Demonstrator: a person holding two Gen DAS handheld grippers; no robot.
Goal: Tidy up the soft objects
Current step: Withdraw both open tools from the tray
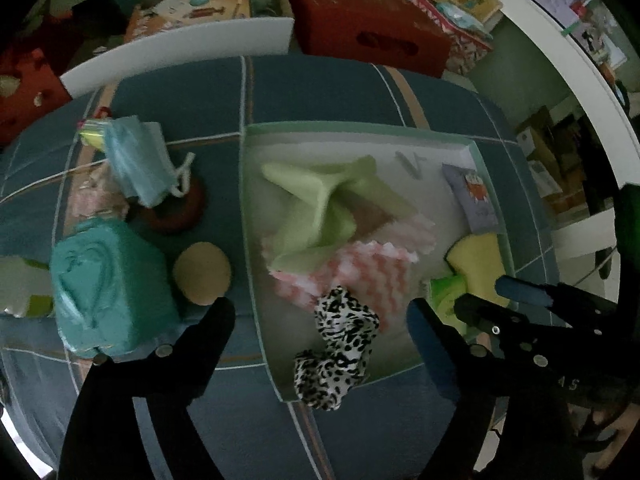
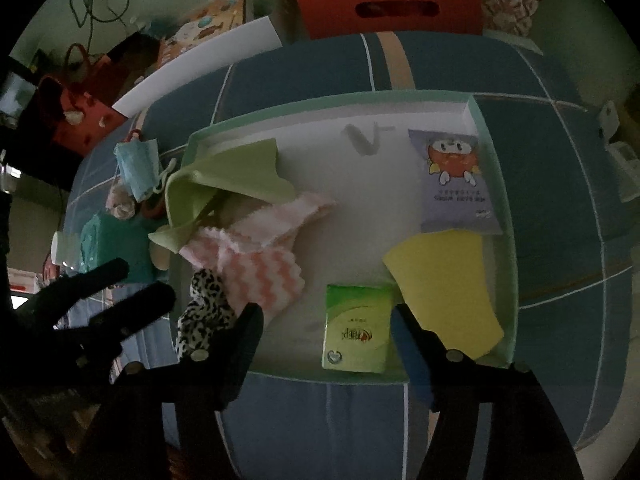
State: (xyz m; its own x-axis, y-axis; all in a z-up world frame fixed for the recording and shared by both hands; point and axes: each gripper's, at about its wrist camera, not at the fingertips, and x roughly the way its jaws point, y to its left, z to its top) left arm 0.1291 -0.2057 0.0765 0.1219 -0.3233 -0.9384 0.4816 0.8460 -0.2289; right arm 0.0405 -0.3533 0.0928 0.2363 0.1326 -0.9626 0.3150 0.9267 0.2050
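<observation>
A shallow green-rimmed tray (image 1: 256, 216) (image 2: 500, 184) lies on a blue checked cloth. In it are a light green cloth (image 1: 320, 204) (image 2: 232, 176), a pink zigzag cloth (image 1: 360, 276) (image 2: 260, 276), a yellow cloth (image 1: 480, 260) (image 2: 444, 284), a green tissue pack (image 2: 356, 328), a purple wipes pack (image 2: 456, 184) and a leopard-print scrunchie (image 1: 336, 352) (image 2: 204, 312) lying across the near rim. My left gripper (image 1: 320, 324) is open above the scrunchie. My right gripper (image 2: 326, 320) is open over the tissue pack; it also shows in the left wrist view (image 1: 480, 296).
Left of the tray lie a teal pouch (image 1: 108, 288), a round tan puff (image 1: 202, 272), a blue face mask (image 1: 136, 160) and a dark red ring (image 1: 176, 212). A red box (image 1: 368, 28), a white board (image 1: 180, 52) and cartons stand behind.
</observation>
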